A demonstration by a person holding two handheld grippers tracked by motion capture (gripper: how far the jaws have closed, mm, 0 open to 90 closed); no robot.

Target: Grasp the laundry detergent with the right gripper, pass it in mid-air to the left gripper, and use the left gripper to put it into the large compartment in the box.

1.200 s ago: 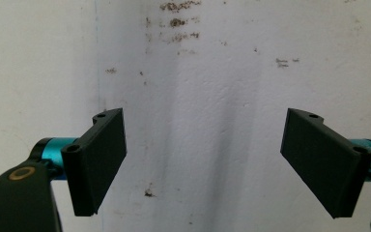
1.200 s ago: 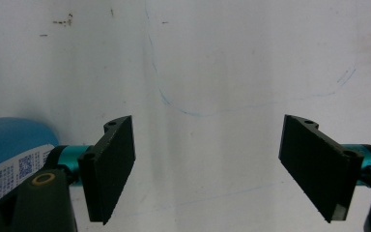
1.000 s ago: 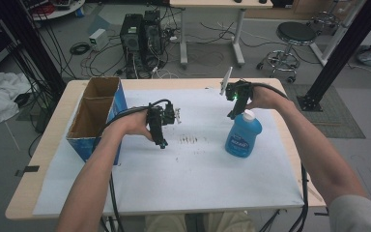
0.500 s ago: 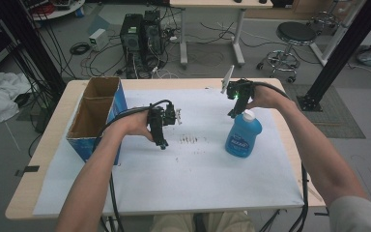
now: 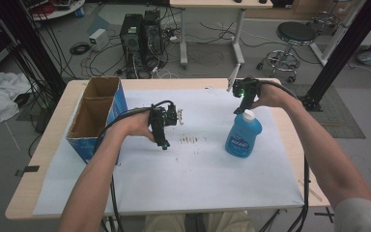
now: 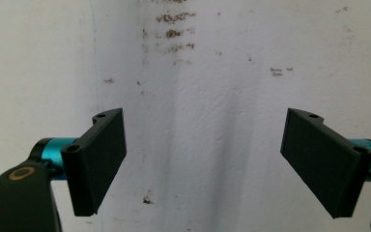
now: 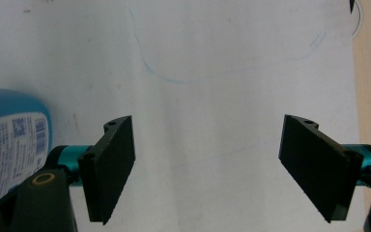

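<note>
Over on the right half of the desk (image 5: 48,159) sits the blue bottle (image 5: 243,136), upright on the white paper sheet (image 5: 183,183), white cap on top. The right gripper (image 5: 241,104) hovers just above and behind that cap, fingers spread wide, nothing between them. So my read: the grab hasn't happened yet, we're at the lining-up stage. If the bottle is meant for the cardboard box (image 5: 96,116) at the left edge of the desk, then pretty much everything is left: close on the bottle, lift, carry it across, drop it in. That last bit is a guess on my part though.

The left gripper (image 5: 163,140) is parked mid-desk, pointing down at the paper near some brown smudges (image 5: 191,141), fingers also released and holding nothing.

What the views add to each other: the high view gives the whole layout, box, bottle and both arms, but you can't really judge the finger gap from it. The right gripper view settles that, both black fingers (image 7: 108,166) well apart over bare paper, and the bottle's label (image 7: 9,145) sits off to the side, outside the gap, so it's not centred yet. It also catches a faint pen curve on the paper. The left gripper view shows its fingers (image 6: 99,157) apart too, with the smudges (image 6: 174,29) up close.
</note>
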